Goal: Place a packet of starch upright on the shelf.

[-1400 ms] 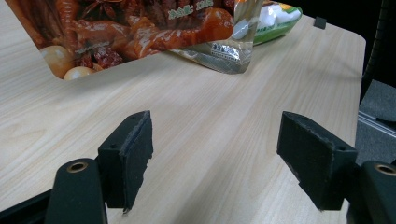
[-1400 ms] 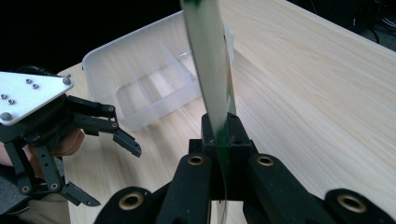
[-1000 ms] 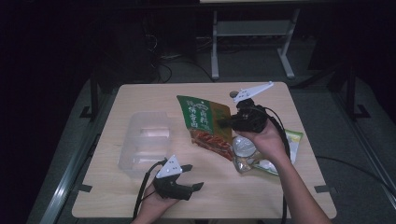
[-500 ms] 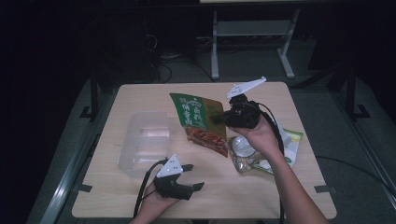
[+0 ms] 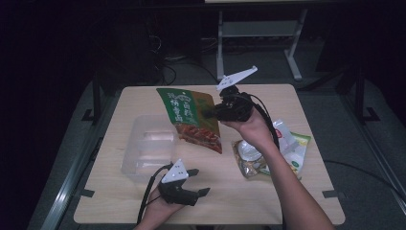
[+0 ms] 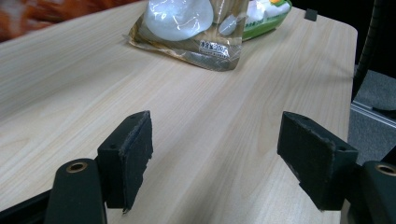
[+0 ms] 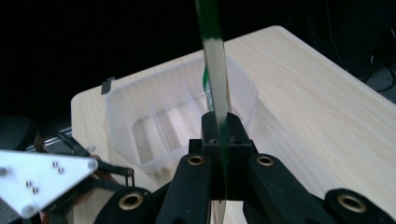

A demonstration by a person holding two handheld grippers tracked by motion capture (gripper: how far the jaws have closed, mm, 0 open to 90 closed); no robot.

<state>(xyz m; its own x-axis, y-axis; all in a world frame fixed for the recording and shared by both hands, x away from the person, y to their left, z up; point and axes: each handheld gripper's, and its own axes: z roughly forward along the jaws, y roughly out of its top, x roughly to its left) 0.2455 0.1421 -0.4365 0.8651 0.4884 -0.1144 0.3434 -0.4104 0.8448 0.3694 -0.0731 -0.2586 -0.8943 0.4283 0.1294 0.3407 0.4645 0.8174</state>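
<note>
While I watched from the high view, my right tool (image 5: 209,114) was clamped on the right edge of the green snack pouch (image 5: 191,118), holding it lifted and tilted over the middle of the surface (image 5: 306,191), its lower orange end hanging just beside the clear plastic bin (image 5: 146,151). From the right gripper view I saw the pouch (image 7: 215,70) edge-on, a thin glossy strip pinched between the two black pads, with the bin (image 7: 159,121) beyond it toward the surface's left edge; ribbed dividers showed on the bin's floor there, which the high view blurred. My left tool (image 5: 201,182) rested near the front edge of the surface, its jaws wide with nothing between them. The left gripper view (image 6: 215,154) showed the rough foam faces of those pads and the pale wood grain under them, plus a crinkled transparent bag (image 6: 196,32) with a round white item inside, lying toward the right side. In the high view that bag (image 5: 249,158) lay against a green-and-white packet (image 5: 294,148), partly under my right forearm.
</note>
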